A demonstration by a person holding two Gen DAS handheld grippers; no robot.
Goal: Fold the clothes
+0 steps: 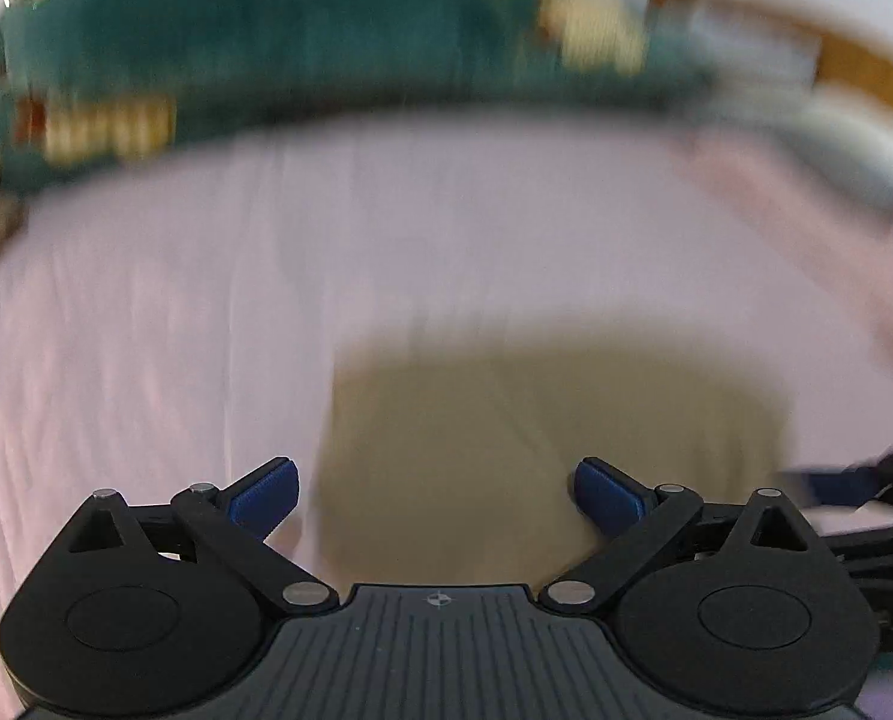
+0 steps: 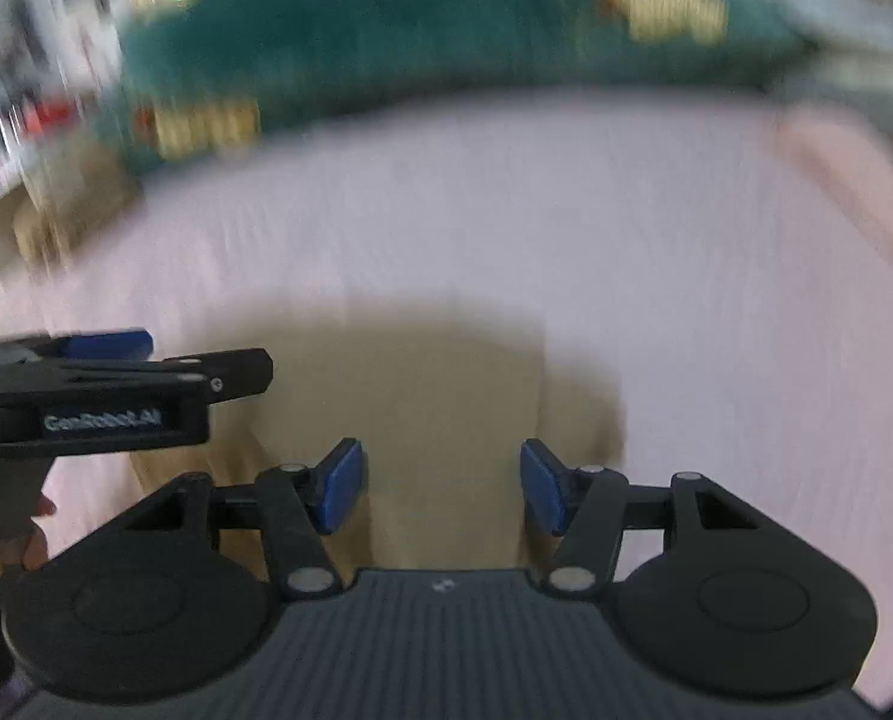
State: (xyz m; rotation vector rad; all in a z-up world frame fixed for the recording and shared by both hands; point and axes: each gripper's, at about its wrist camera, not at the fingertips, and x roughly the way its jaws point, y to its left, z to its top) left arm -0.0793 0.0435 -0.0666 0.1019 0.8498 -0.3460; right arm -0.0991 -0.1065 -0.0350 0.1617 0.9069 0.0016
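Both views are smeared with motion blur. We hold our left claw (image 1: 436,498) and right claw (image 2: 441,489) above a bed covered in a pale pink sheet (image 1: 146,312); each has its blue pads spread wide with nothing between them. The task's thing, a tan garment (image 1: 542,438), lies on the sheet just ahead of both claws as a compact, roughly rectangular shape with fairly straight sides, which fits either a piece already folded or one laid flat with folds to come; the blur hides any layers. In the right wrist view the left claw shows from the side at the garment's left edge, with a hand (image 2: 2,546) below it. The claws sit near each other, so we judge they could collide if both reach inward, and a pinch taken low might catch the sheet along with the cloth. Open sheet stretches left, right and far ahead, up to a dark green sofa (image 1: 278,30) beyond the bed's far edge.
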